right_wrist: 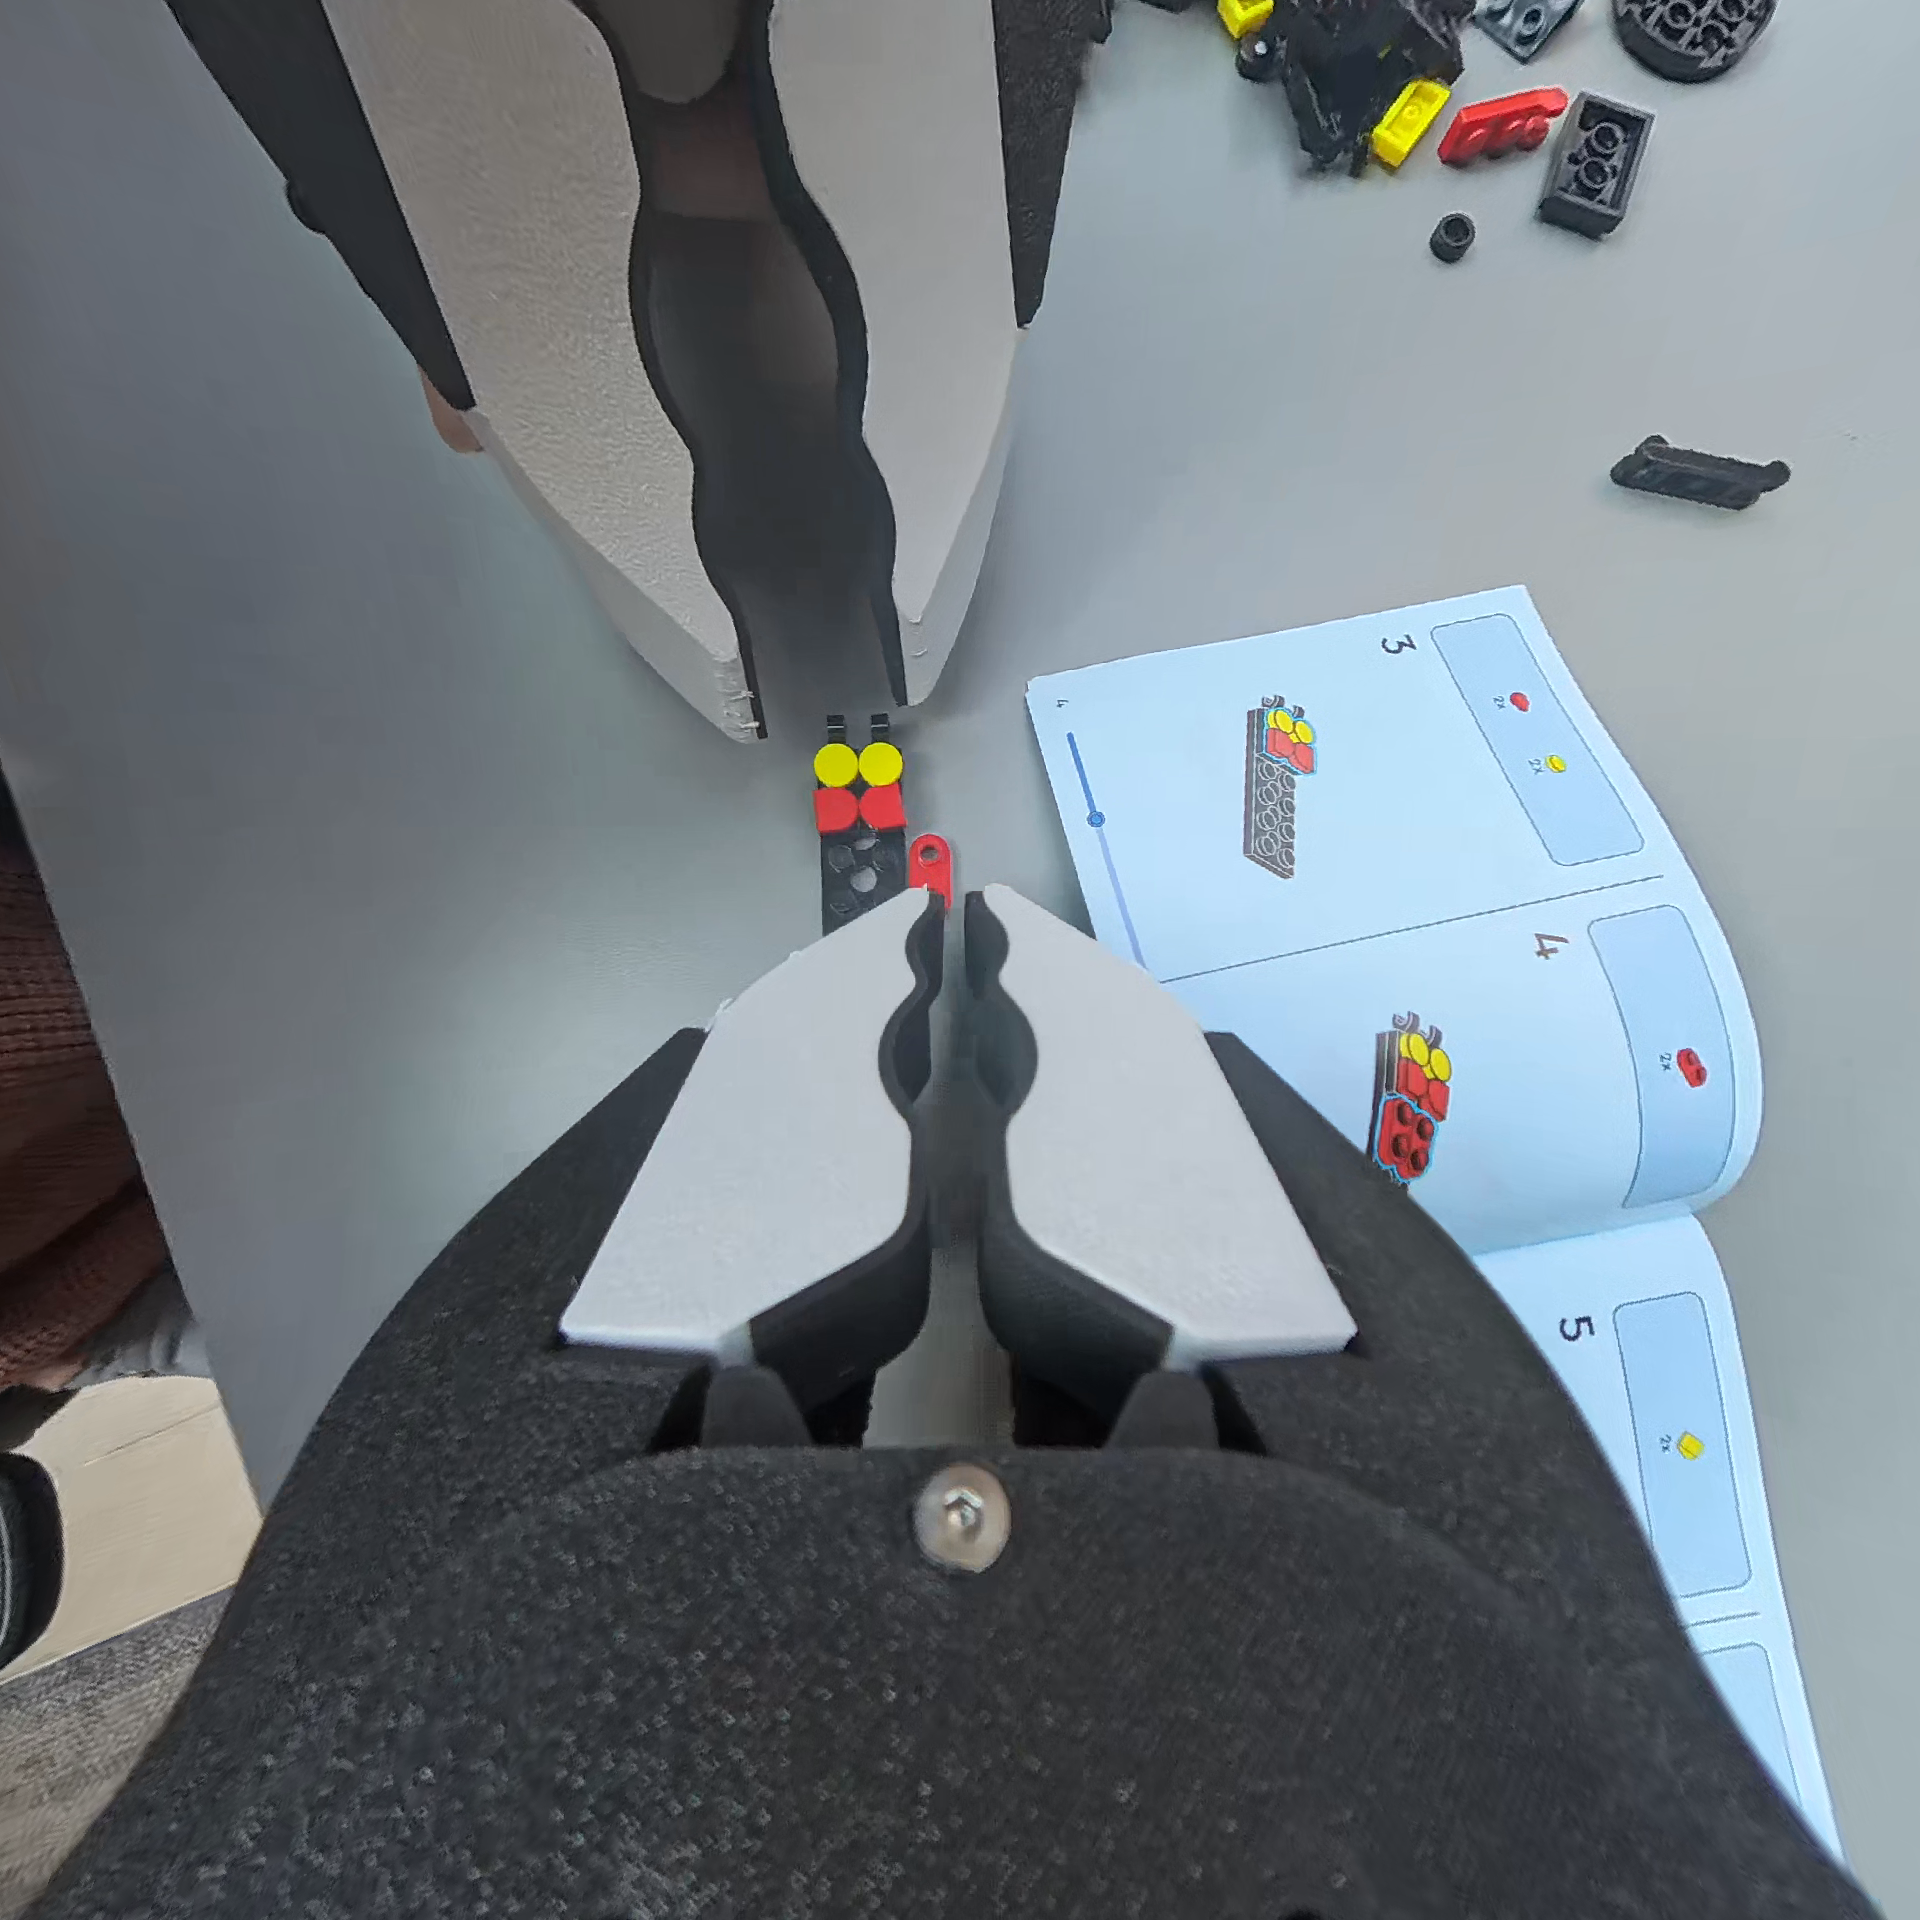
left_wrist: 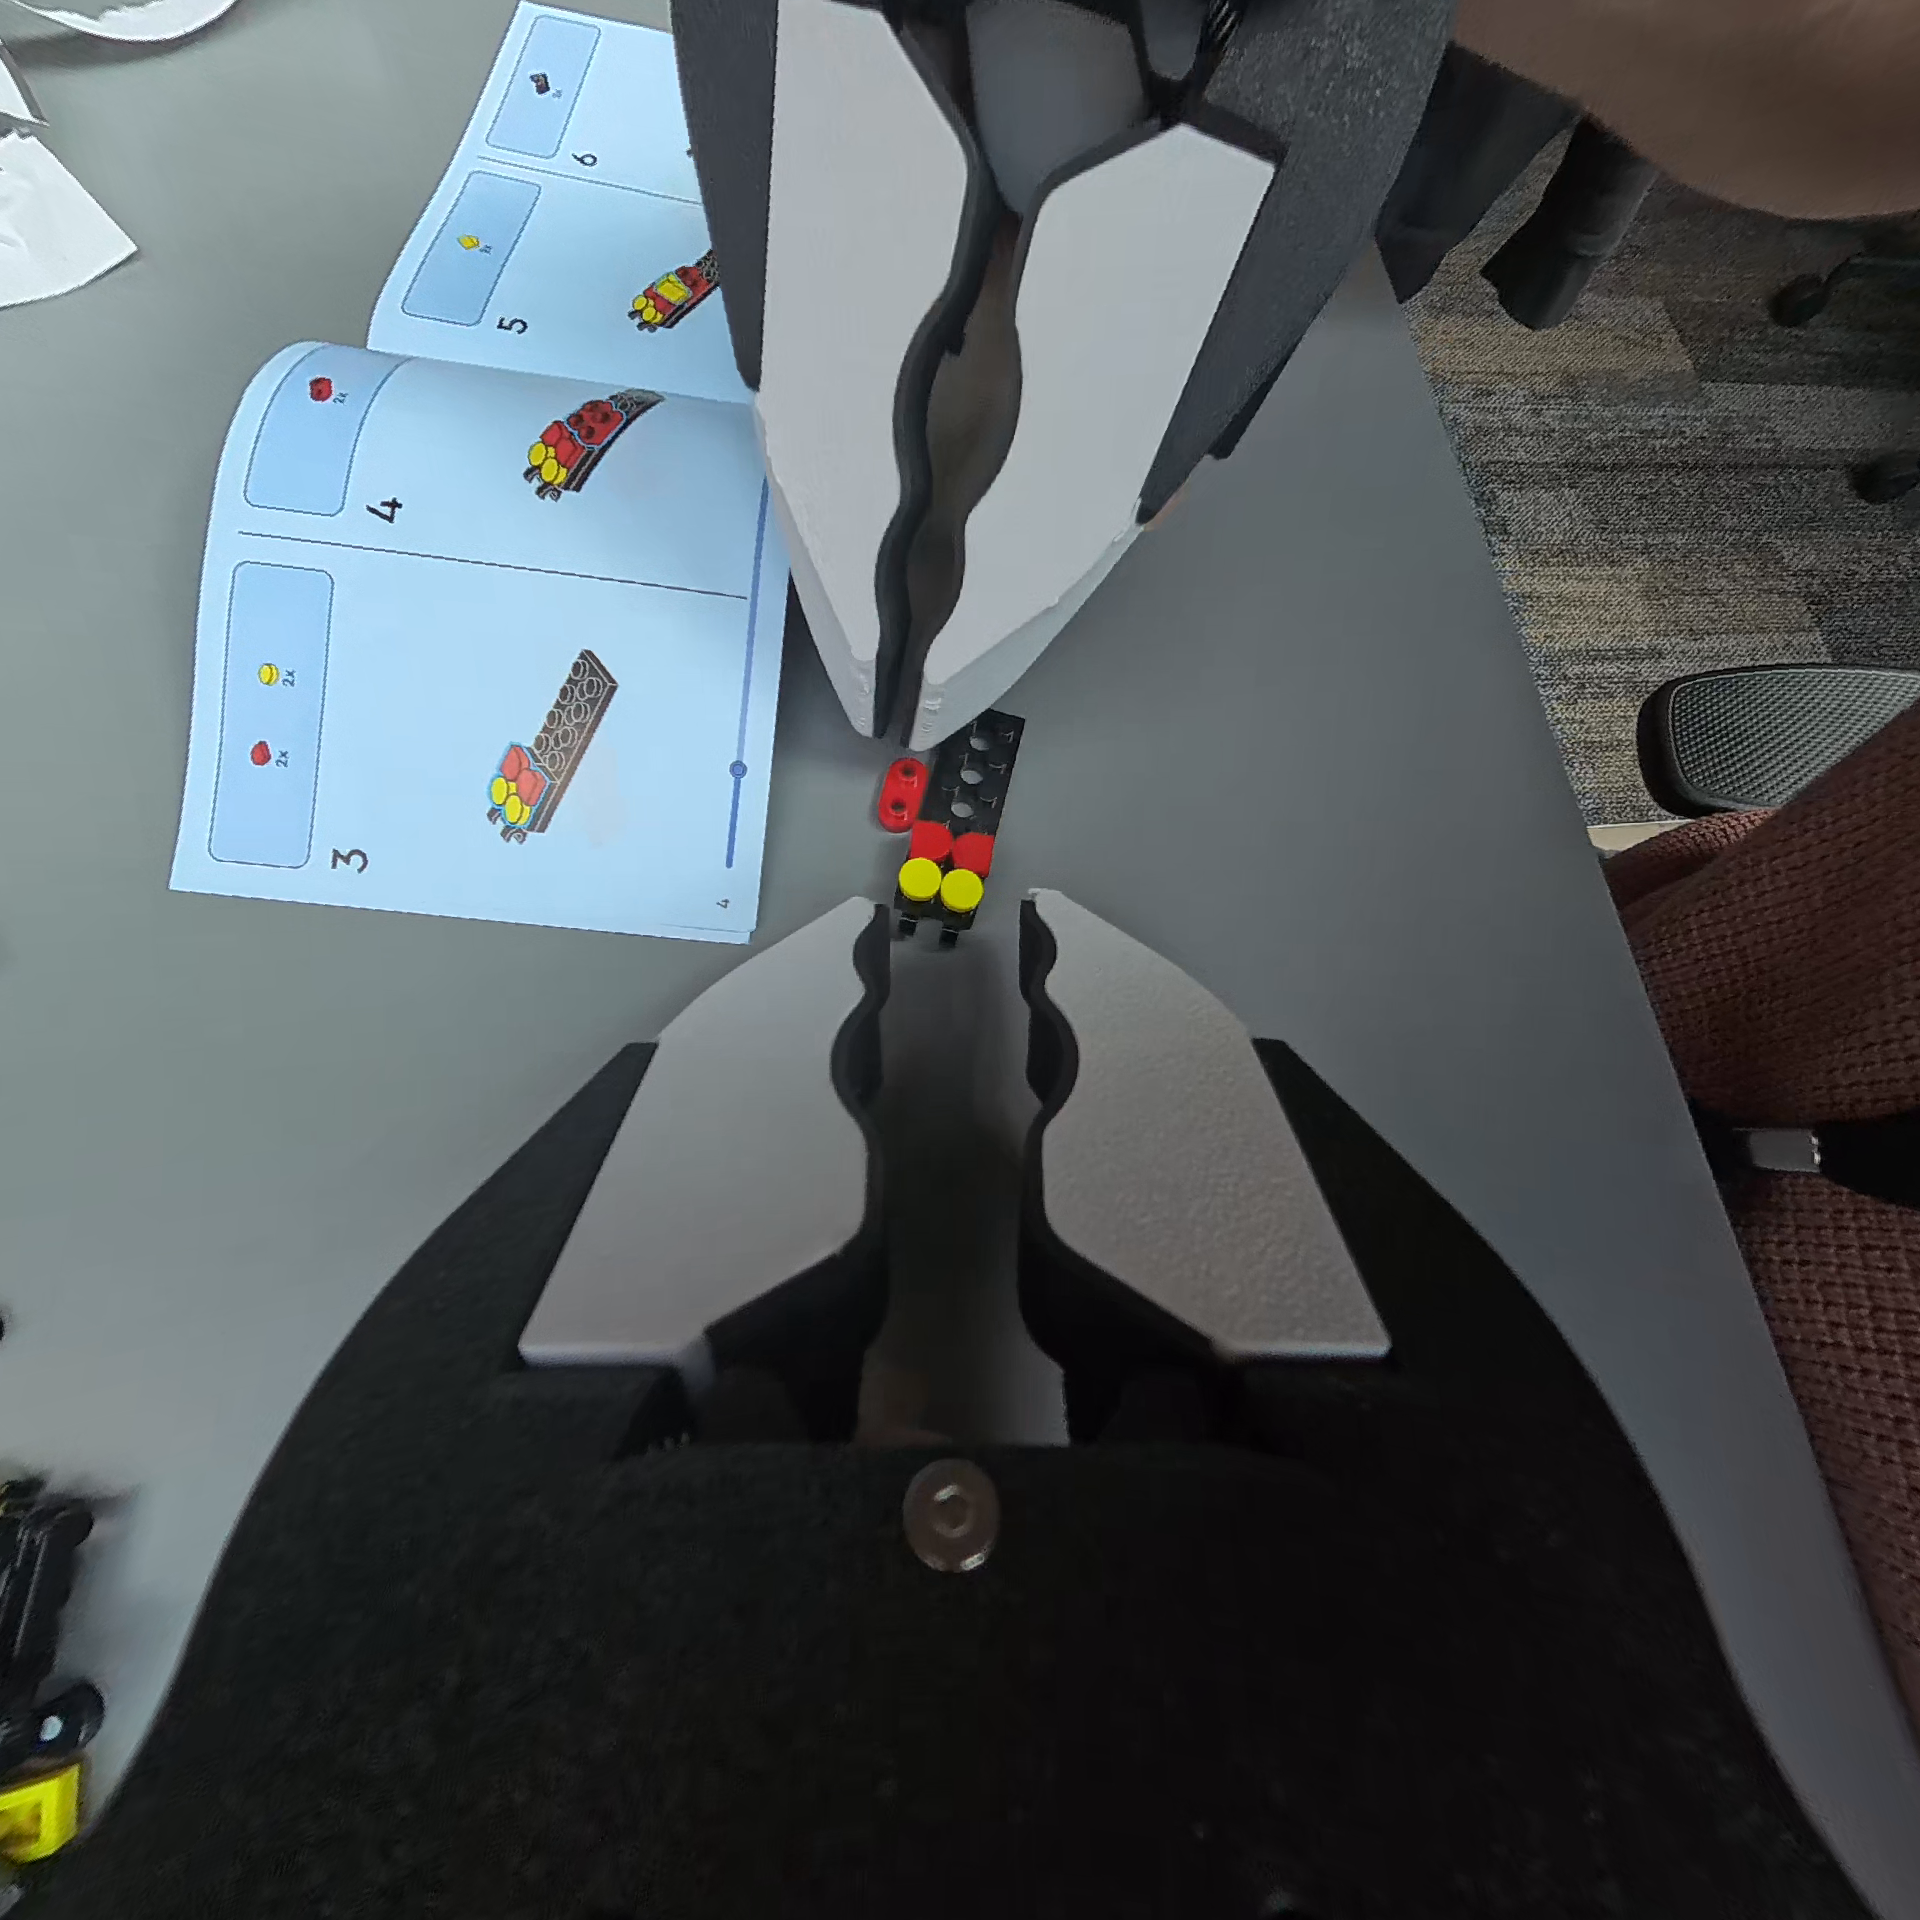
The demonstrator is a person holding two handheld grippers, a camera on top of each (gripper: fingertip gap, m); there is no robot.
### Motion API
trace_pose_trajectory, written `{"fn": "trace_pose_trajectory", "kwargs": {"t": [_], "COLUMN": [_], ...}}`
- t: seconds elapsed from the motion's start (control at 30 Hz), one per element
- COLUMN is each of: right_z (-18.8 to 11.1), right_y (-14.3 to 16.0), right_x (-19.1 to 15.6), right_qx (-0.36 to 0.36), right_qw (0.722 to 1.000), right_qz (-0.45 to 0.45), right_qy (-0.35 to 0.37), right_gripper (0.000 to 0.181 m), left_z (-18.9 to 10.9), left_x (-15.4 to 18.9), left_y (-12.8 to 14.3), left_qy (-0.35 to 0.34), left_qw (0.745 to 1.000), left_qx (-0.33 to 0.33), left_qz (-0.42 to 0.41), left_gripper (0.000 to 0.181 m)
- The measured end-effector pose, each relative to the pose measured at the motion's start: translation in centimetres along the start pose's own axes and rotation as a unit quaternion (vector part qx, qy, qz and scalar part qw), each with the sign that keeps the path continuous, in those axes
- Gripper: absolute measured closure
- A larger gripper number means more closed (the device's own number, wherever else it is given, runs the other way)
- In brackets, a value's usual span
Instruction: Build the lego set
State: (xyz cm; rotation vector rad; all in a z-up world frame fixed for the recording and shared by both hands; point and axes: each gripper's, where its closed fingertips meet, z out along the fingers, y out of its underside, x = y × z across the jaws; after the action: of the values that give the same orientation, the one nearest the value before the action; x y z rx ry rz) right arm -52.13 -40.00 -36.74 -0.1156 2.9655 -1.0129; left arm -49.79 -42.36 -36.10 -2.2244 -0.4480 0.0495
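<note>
A long black plate lies on the grey table, with two yellow round tiles and two red pieces at the end nearest my left gripper. My left gripper is open, its tips on either side of that end, and it also shows in the right wrist view. My right gripper is shut on a small red two-stud plate, held on edge beside the black plate on the booklet side. From the left wrist view, the right gripper comes in from the far side with the red plate at its tips.
An open blue instruction booklet lies beside the build, and it also shows in the right wrist view. Loose black, red and yellow pieces lie at the far right, with a single black piece nearer. The table edge runs on the right, with chairs beyond. The grippers are tip to tip, or close to it. The single black piece is about equally far from each gripper, around 15 cm.
</note>
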Motion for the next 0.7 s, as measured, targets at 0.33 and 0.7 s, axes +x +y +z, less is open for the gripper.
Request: {"fn": "trace_pose_trajectory", "kwargs": {"t": [0.33,0.7], "right_z": [0.7,1.3], "right_y": [-0.1,-0.5], "right_x": [-0.8,-0.9], "right_qx": [0.002,-0.003], "right_qw": [1.0,1.0], "right_qz": [-0.005,-0.012], "right_qy": [-0.014,-0.002], "right_gripper": [0.173,0.174], "left_z": [-0.2,-0.4], "left_x": [0.1,0.0], "left_y": [0.0,0.2], "left_qy": [0.001,0.0], "left_qw": [1.0,1.0], "left_qx": [-0.001,-0.002], "left_qz": [0.0,-0.001], "left_gripper": [0.158,0.158]}}
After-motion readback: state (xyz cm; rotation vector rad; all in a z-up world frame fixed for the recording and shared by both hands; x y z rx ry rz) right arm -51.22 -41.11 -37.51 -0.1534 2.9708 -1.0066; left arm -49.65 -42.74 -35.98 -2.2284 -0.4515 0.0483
